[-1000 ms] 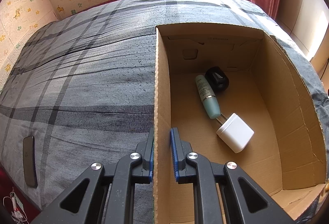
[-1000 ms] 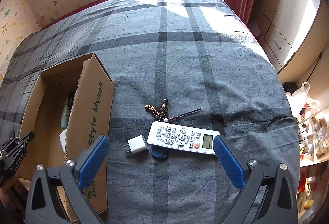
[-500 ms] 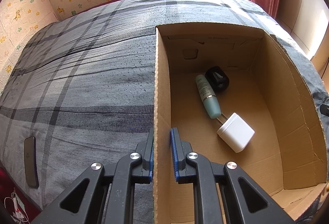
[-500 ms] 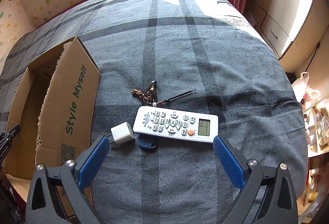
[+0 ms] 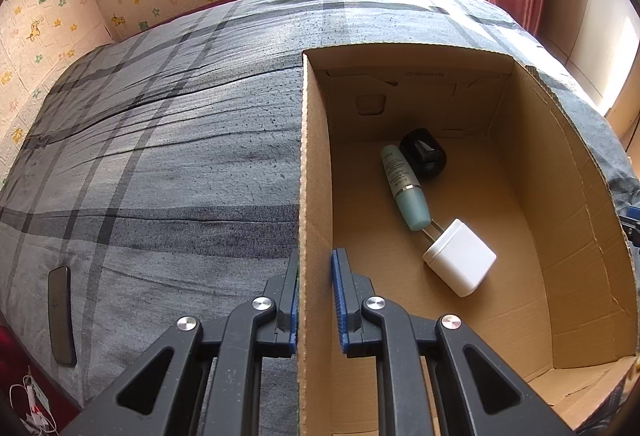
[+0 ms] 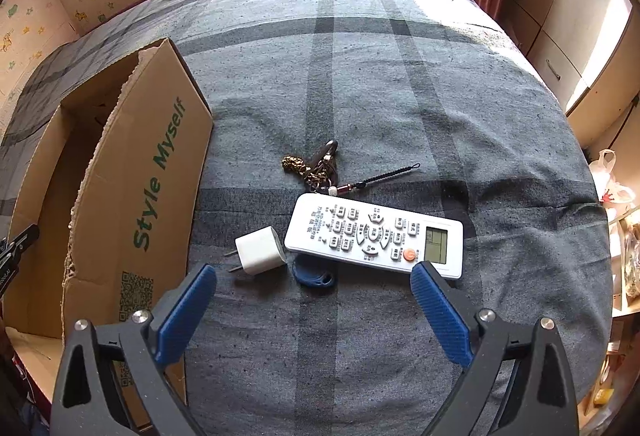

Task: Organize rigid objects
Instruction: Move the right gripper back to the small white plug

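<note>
Bare bedspread [image 6: 360,336] below the jaws, remote [image 6: 376,236], charger [image 6: 260,246], blue fob [image 6: 314,276] ahead, box wall [image 6: 148,204] left

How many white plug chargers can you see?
2. One white charger lies inside the cardboard box, its prongs by the teal tube. The other charger lies on the bed beside the remote. More may be hidden.

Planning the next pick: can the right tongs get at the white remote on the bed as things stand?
Probably yes. The right tongs are open just above the remote, nothing covering it. The blue key fob tucked under its near edge might get pinched too.
</note>
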Motion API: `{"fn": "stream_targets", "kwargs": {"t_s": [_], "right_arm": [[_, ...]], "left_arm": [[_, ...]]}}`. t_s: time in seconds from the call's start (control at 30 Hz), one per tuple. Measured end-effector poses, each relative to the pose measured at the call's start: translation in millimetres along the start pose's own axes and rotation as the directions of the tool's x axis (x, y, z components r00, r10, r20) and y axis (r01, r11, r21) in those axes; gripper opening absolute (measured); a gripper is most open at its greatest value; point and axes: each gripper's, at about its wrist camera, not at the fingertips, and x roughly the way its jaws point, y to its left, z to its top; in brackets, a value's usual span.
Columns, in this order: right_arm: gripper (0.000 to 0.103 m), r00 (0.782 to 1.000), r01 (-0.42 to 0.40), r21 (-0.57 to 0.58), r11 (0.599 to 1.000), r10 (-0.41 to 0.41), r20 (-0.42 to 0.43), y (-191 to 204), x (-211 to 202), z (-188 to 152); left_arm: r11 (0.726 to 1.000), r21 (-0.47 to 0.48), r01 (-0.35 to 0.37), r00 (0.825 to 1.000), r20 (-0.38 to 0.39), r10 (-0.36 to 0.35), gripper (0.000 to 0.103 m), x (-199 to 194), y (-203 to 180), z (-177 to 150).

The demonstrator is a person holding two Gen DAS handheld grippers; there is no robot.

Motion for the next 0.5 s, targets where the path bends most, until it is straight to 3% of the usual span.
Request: {"fn": "stream_targets", "kwargs": {"t_s": [0.17, 0.5], "right_arm": [[0.092, 1.0, -0.017, -0.026, 1.0, 0.016, -0.02, 12, 10, 1], [0.069, 0.997, -0.036, -0.064, 0.997, 0.031, -0.071, 27, 33, 4]], "left_arm": [[1.0, 0.0, 0.0, 1.0, 0.0, 0.0, 0.015, 0, 1, 0], [1.0, -0.001, 0.004, 1.0, 0.001, -0.004, 0.015, 1, 1, 0]]}}
